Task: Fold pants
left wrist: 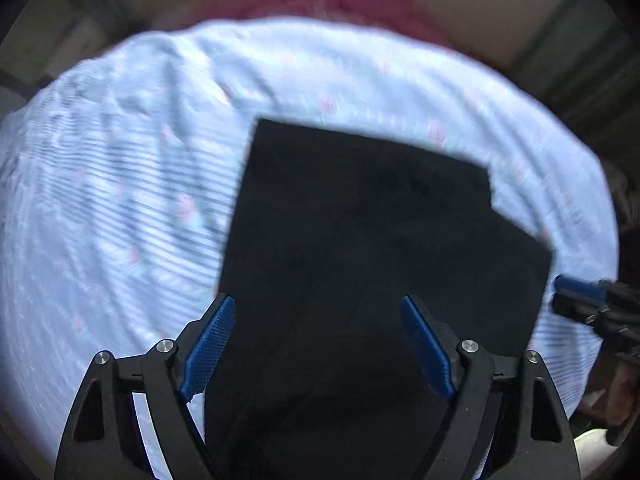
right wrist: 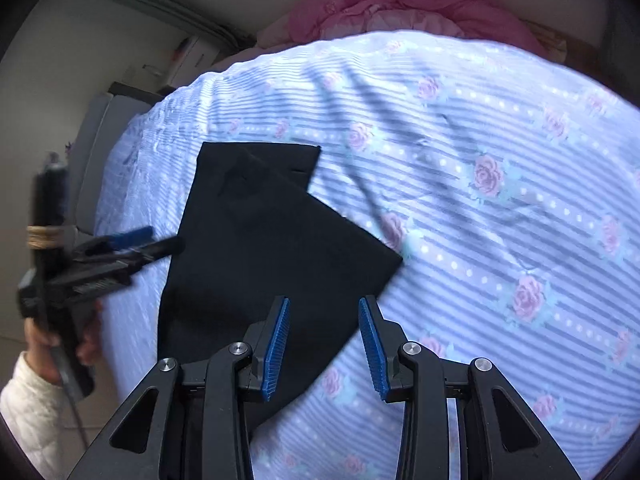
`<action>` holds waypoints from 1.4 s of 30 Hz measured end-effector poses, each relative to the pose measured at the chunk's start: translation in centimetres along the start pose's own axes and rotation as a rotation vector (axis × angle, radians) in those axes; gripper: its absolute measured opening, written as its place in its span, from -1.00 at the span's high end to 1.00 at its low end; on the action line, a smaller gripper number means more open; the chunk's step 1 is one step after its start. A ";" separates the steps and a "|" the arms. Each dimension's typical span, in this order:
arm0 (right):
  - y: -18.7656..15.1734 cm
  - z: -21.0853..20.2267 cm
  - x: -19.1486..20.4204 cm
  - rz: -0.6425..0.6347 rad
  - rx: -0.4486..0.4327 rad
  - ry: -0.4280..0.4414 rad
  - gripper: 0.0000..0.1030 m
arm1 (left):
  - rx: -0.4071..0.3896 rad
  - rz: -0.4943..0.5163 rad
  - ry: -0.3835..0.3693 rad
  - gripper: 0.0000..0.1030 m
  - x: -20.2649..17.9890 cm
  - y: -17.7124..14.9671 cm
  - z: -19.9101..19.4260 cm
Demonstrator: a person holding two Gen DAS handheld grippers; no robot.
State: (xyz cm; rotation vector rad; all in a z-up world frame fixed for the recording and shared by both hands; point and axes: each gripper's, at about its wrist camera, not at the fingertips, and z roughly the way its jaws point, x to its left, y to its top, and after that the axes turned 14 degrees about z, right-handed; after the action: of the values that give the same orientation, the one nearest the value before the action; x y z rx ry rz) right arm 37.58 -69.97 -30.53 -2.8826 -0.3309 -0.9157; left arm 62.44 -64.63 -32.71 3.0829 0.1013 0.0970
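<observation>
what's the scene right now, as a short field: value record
garment: black pants, folded, lying flat
surface: bed with blue striped floral sheet
left gripper: open, above the pants, nothing between its pads
right gripper: open, over the near edge of the pants, not gripping
behind the bed: pink bedding
person: hand with white quilted sleeve holding the left gripper

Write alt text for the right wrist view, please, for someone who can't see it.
Black pants, folded flat, lie on a bed with a blue striped, rose-printed sheet. The right gripper reaches in from below, blue pads apart and holding nothing, above the pants' near edge. At left, a hand in a white quilted sleeve holds the left gripper near the pants' left edge.
</observation>
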 end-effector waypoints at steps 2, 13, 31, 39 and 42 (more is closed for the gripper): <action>0.5 0.7 -0.6 0.026 0.016 0.012 0.27 | 0.058 -0.006 0.003 -0.60 0.1 0.2 2.2; 1.7 -0.8 2.6 -0.078 -0.068 0.016 0.84 | -0.063 -0.044 -0.003 0.92 -0.1 -0.9 0.8; 1.2 -0.4 2.6 -0.030 -0.059 0.016 -0.15 | -0.201 -0.376 0.030 0.96 8.7 -0.3 -0.5; 2.3 1.0 1.8 0.012 -0.026 0.037 -0.15 | -0.157 -0.117 -0.011 0.21 5.8 2.2 -0.4; 2.3 1.4 1.5 0.015 -0.009 0.030 -0.15 | -0.111 -0.079 -0.020 0.25 5.1 2.9 0.9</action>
State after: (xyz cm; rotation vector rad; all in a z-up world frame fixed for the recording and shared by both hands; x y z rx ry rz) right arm 40.05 -71.68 -30.85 -2.8722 -0.3028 -0.9588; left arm 67.73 -67.21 -33.14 2.9638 0.2095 0.0664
